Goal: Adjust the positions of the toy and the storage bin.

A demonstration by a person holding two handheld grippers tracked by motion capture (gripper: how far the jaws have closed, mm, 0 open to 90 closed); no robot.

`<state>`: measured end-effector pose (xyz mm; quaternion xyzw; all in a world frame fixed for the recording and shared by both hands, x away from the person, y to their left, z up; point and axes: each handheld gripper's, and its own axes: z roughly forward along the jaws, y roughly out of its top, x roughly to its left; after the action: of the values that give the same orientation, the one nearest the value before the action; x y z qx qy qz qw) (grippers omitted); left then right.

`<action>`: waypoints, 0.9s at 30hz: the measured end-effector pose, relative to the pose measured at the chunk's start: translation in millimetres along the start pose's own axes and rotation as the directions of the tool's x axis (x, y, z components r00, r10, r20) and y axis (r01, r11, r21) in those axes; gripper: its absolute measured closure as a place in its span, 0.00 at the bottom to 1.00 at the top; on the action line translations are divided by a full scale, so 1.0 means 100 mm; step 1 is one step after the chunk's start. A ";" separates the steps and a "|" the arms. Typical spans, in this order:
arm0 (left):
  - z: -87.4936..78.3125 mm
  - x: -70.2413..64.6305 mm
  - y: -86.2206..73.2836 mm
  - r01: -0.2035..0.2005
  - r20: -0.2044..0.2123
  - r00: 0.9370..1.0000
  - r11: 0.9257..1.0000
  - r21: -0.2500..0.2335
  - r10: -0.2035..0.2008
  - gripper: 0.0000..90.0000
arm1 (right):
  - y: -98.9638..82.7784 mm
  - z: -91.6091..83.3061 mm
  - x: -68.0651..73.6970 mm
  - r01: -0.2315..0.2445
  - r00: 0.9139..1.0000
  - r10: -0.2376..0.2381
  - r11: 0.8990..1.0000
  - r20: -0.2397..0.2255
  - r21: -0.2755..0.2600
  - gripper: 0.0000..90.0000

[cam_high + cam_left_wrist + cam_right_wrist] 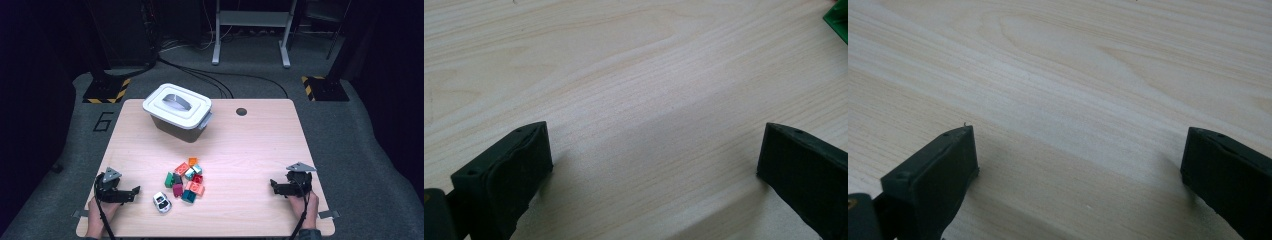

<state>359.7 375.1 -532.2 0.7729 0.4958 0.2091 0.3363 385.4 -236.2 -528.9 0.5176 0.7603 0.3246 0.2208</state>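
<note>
A heap of small coloured bricks (pixel 186 179) lies near the front middle of the wooden table (pixel 260 145), with a small silver toy car (pixel 162 201) just left of it. A lidded white-topped box (pixel 177 111) stands at the back left. My left gripper (pixel 134 192) rests low at the front left, jaws wide apart over bare wood (pixel 654 150), pointing toward the heap. My right gripper (pixel 272 185) rests at the front right, open, with nothing but wood (pixel 1078 155) between its jaws. A green brick corner (pixel 838 16) shows at the top right of the left gripper view.
A round cable hole (pixel 241 111) sits near the table's far edge. Beyond the table are grey carpet, black-and-yellow marked stand bases (pixel 106 91) and a metal frame (pixel 251 30). A hand holds each gripper at the near edge.
</note>
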 end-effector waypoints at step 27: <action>0.03 -0.07 0.07 -0.048 0.021 0.999 0.999 0.011 0.047 0.00 | 0.00 0.00 0.00 0.014 1.000 -0.014 1.000 -0.005 0.000 0.02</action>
<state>363.0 366.4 -529.0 0.7884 0.4750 0.2063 0.3320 385.3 -236.0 -528.7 0.5114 0.7644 0.3244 0.2213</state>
